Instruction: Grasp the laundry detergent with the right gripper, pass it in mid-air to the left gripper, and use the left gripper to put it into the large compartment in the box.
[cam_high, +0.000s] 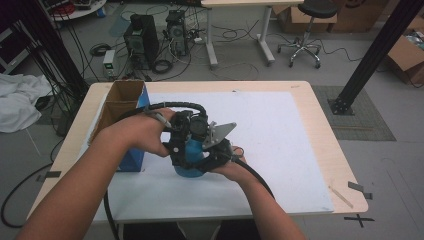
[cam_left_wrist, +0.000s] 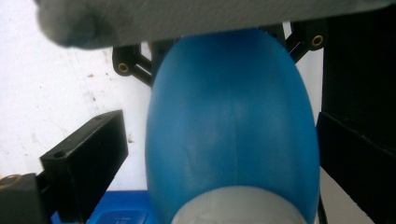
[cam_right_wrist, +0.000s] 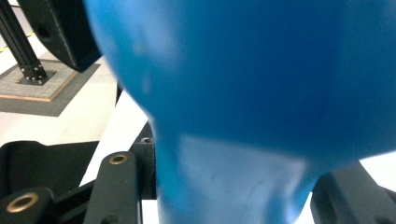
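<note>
**Desk:** Start with the big things and work down. What's in front of you?

**Operator:** I have the wooden surface (cam_high: 320, 150) with a white sheet (cam_high: 280, 150) over most of it. I'll place everything else from the blue bulb (cam_high: 192, 159), which sits near the middle of the sheet. An open cardboard box (cam_high: 120, 107) with a blue side stands to the bulb's left, close by.

**Desk:** And the bulb itself?

**Operator:** It's a rounded blue squeeze bulb, wedged between my two claws and partly hidden by them from above. In the left gripper view its round body has a pale grey collar (cam_left_wrist: 238, 207) at the near end.

**Desk:** Claws?

**Operator:** The right claw (cam_right_wrist: 224, 196) is clenched on the bulb's narrow neck; I see black jaw parts tight on either side of it. The left claw (cam_left_wrist: 219, 154) straddles the bulb's wide body. Its left jaw stands apart from the bulb with white sheet showing in the gap, so it isn't gripping.
</note>
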